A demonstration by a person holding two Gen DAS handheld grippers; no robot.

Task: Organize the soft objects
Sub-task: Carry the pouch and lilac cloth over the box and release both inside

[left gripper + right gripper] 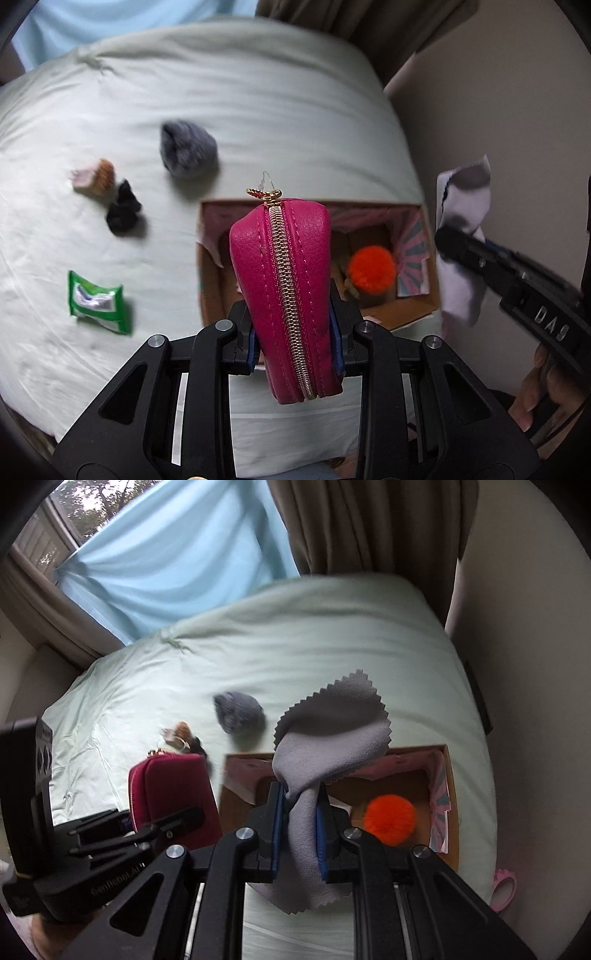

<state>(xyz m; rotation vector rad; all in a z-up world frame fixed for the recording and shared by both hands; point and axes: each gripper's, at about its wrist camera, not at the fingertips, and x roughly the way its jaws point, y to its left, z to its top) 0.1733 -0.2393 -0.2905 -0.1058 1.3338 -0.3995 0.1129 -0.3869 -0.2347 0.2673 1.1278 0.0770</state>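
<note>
My left gripper [293,317] is shut on a pink zippered pouch [288,288] and holds it above the near edge of an open cardboard box [413,314]. An orange pompom [372,270] lies in the box. My right gripper [301,812] is shut on a grey cloth with zigzag edges [332,731], held above the box [452,812]; the pompom [389,819] shows beside it. The pouch [177,797] appears at left in the right wrist view, and the cloth [461,236] at right in the left wrist view.
On the pale green bedsheet [258,110] lie a grey fuzzy ball [186,149], a small pink and tan item [94,179], a black soft item [123,212] and a green packet [98,301]. A wall and curtains stand behind. A pink object [504,888] lies beside the bed.
</note>
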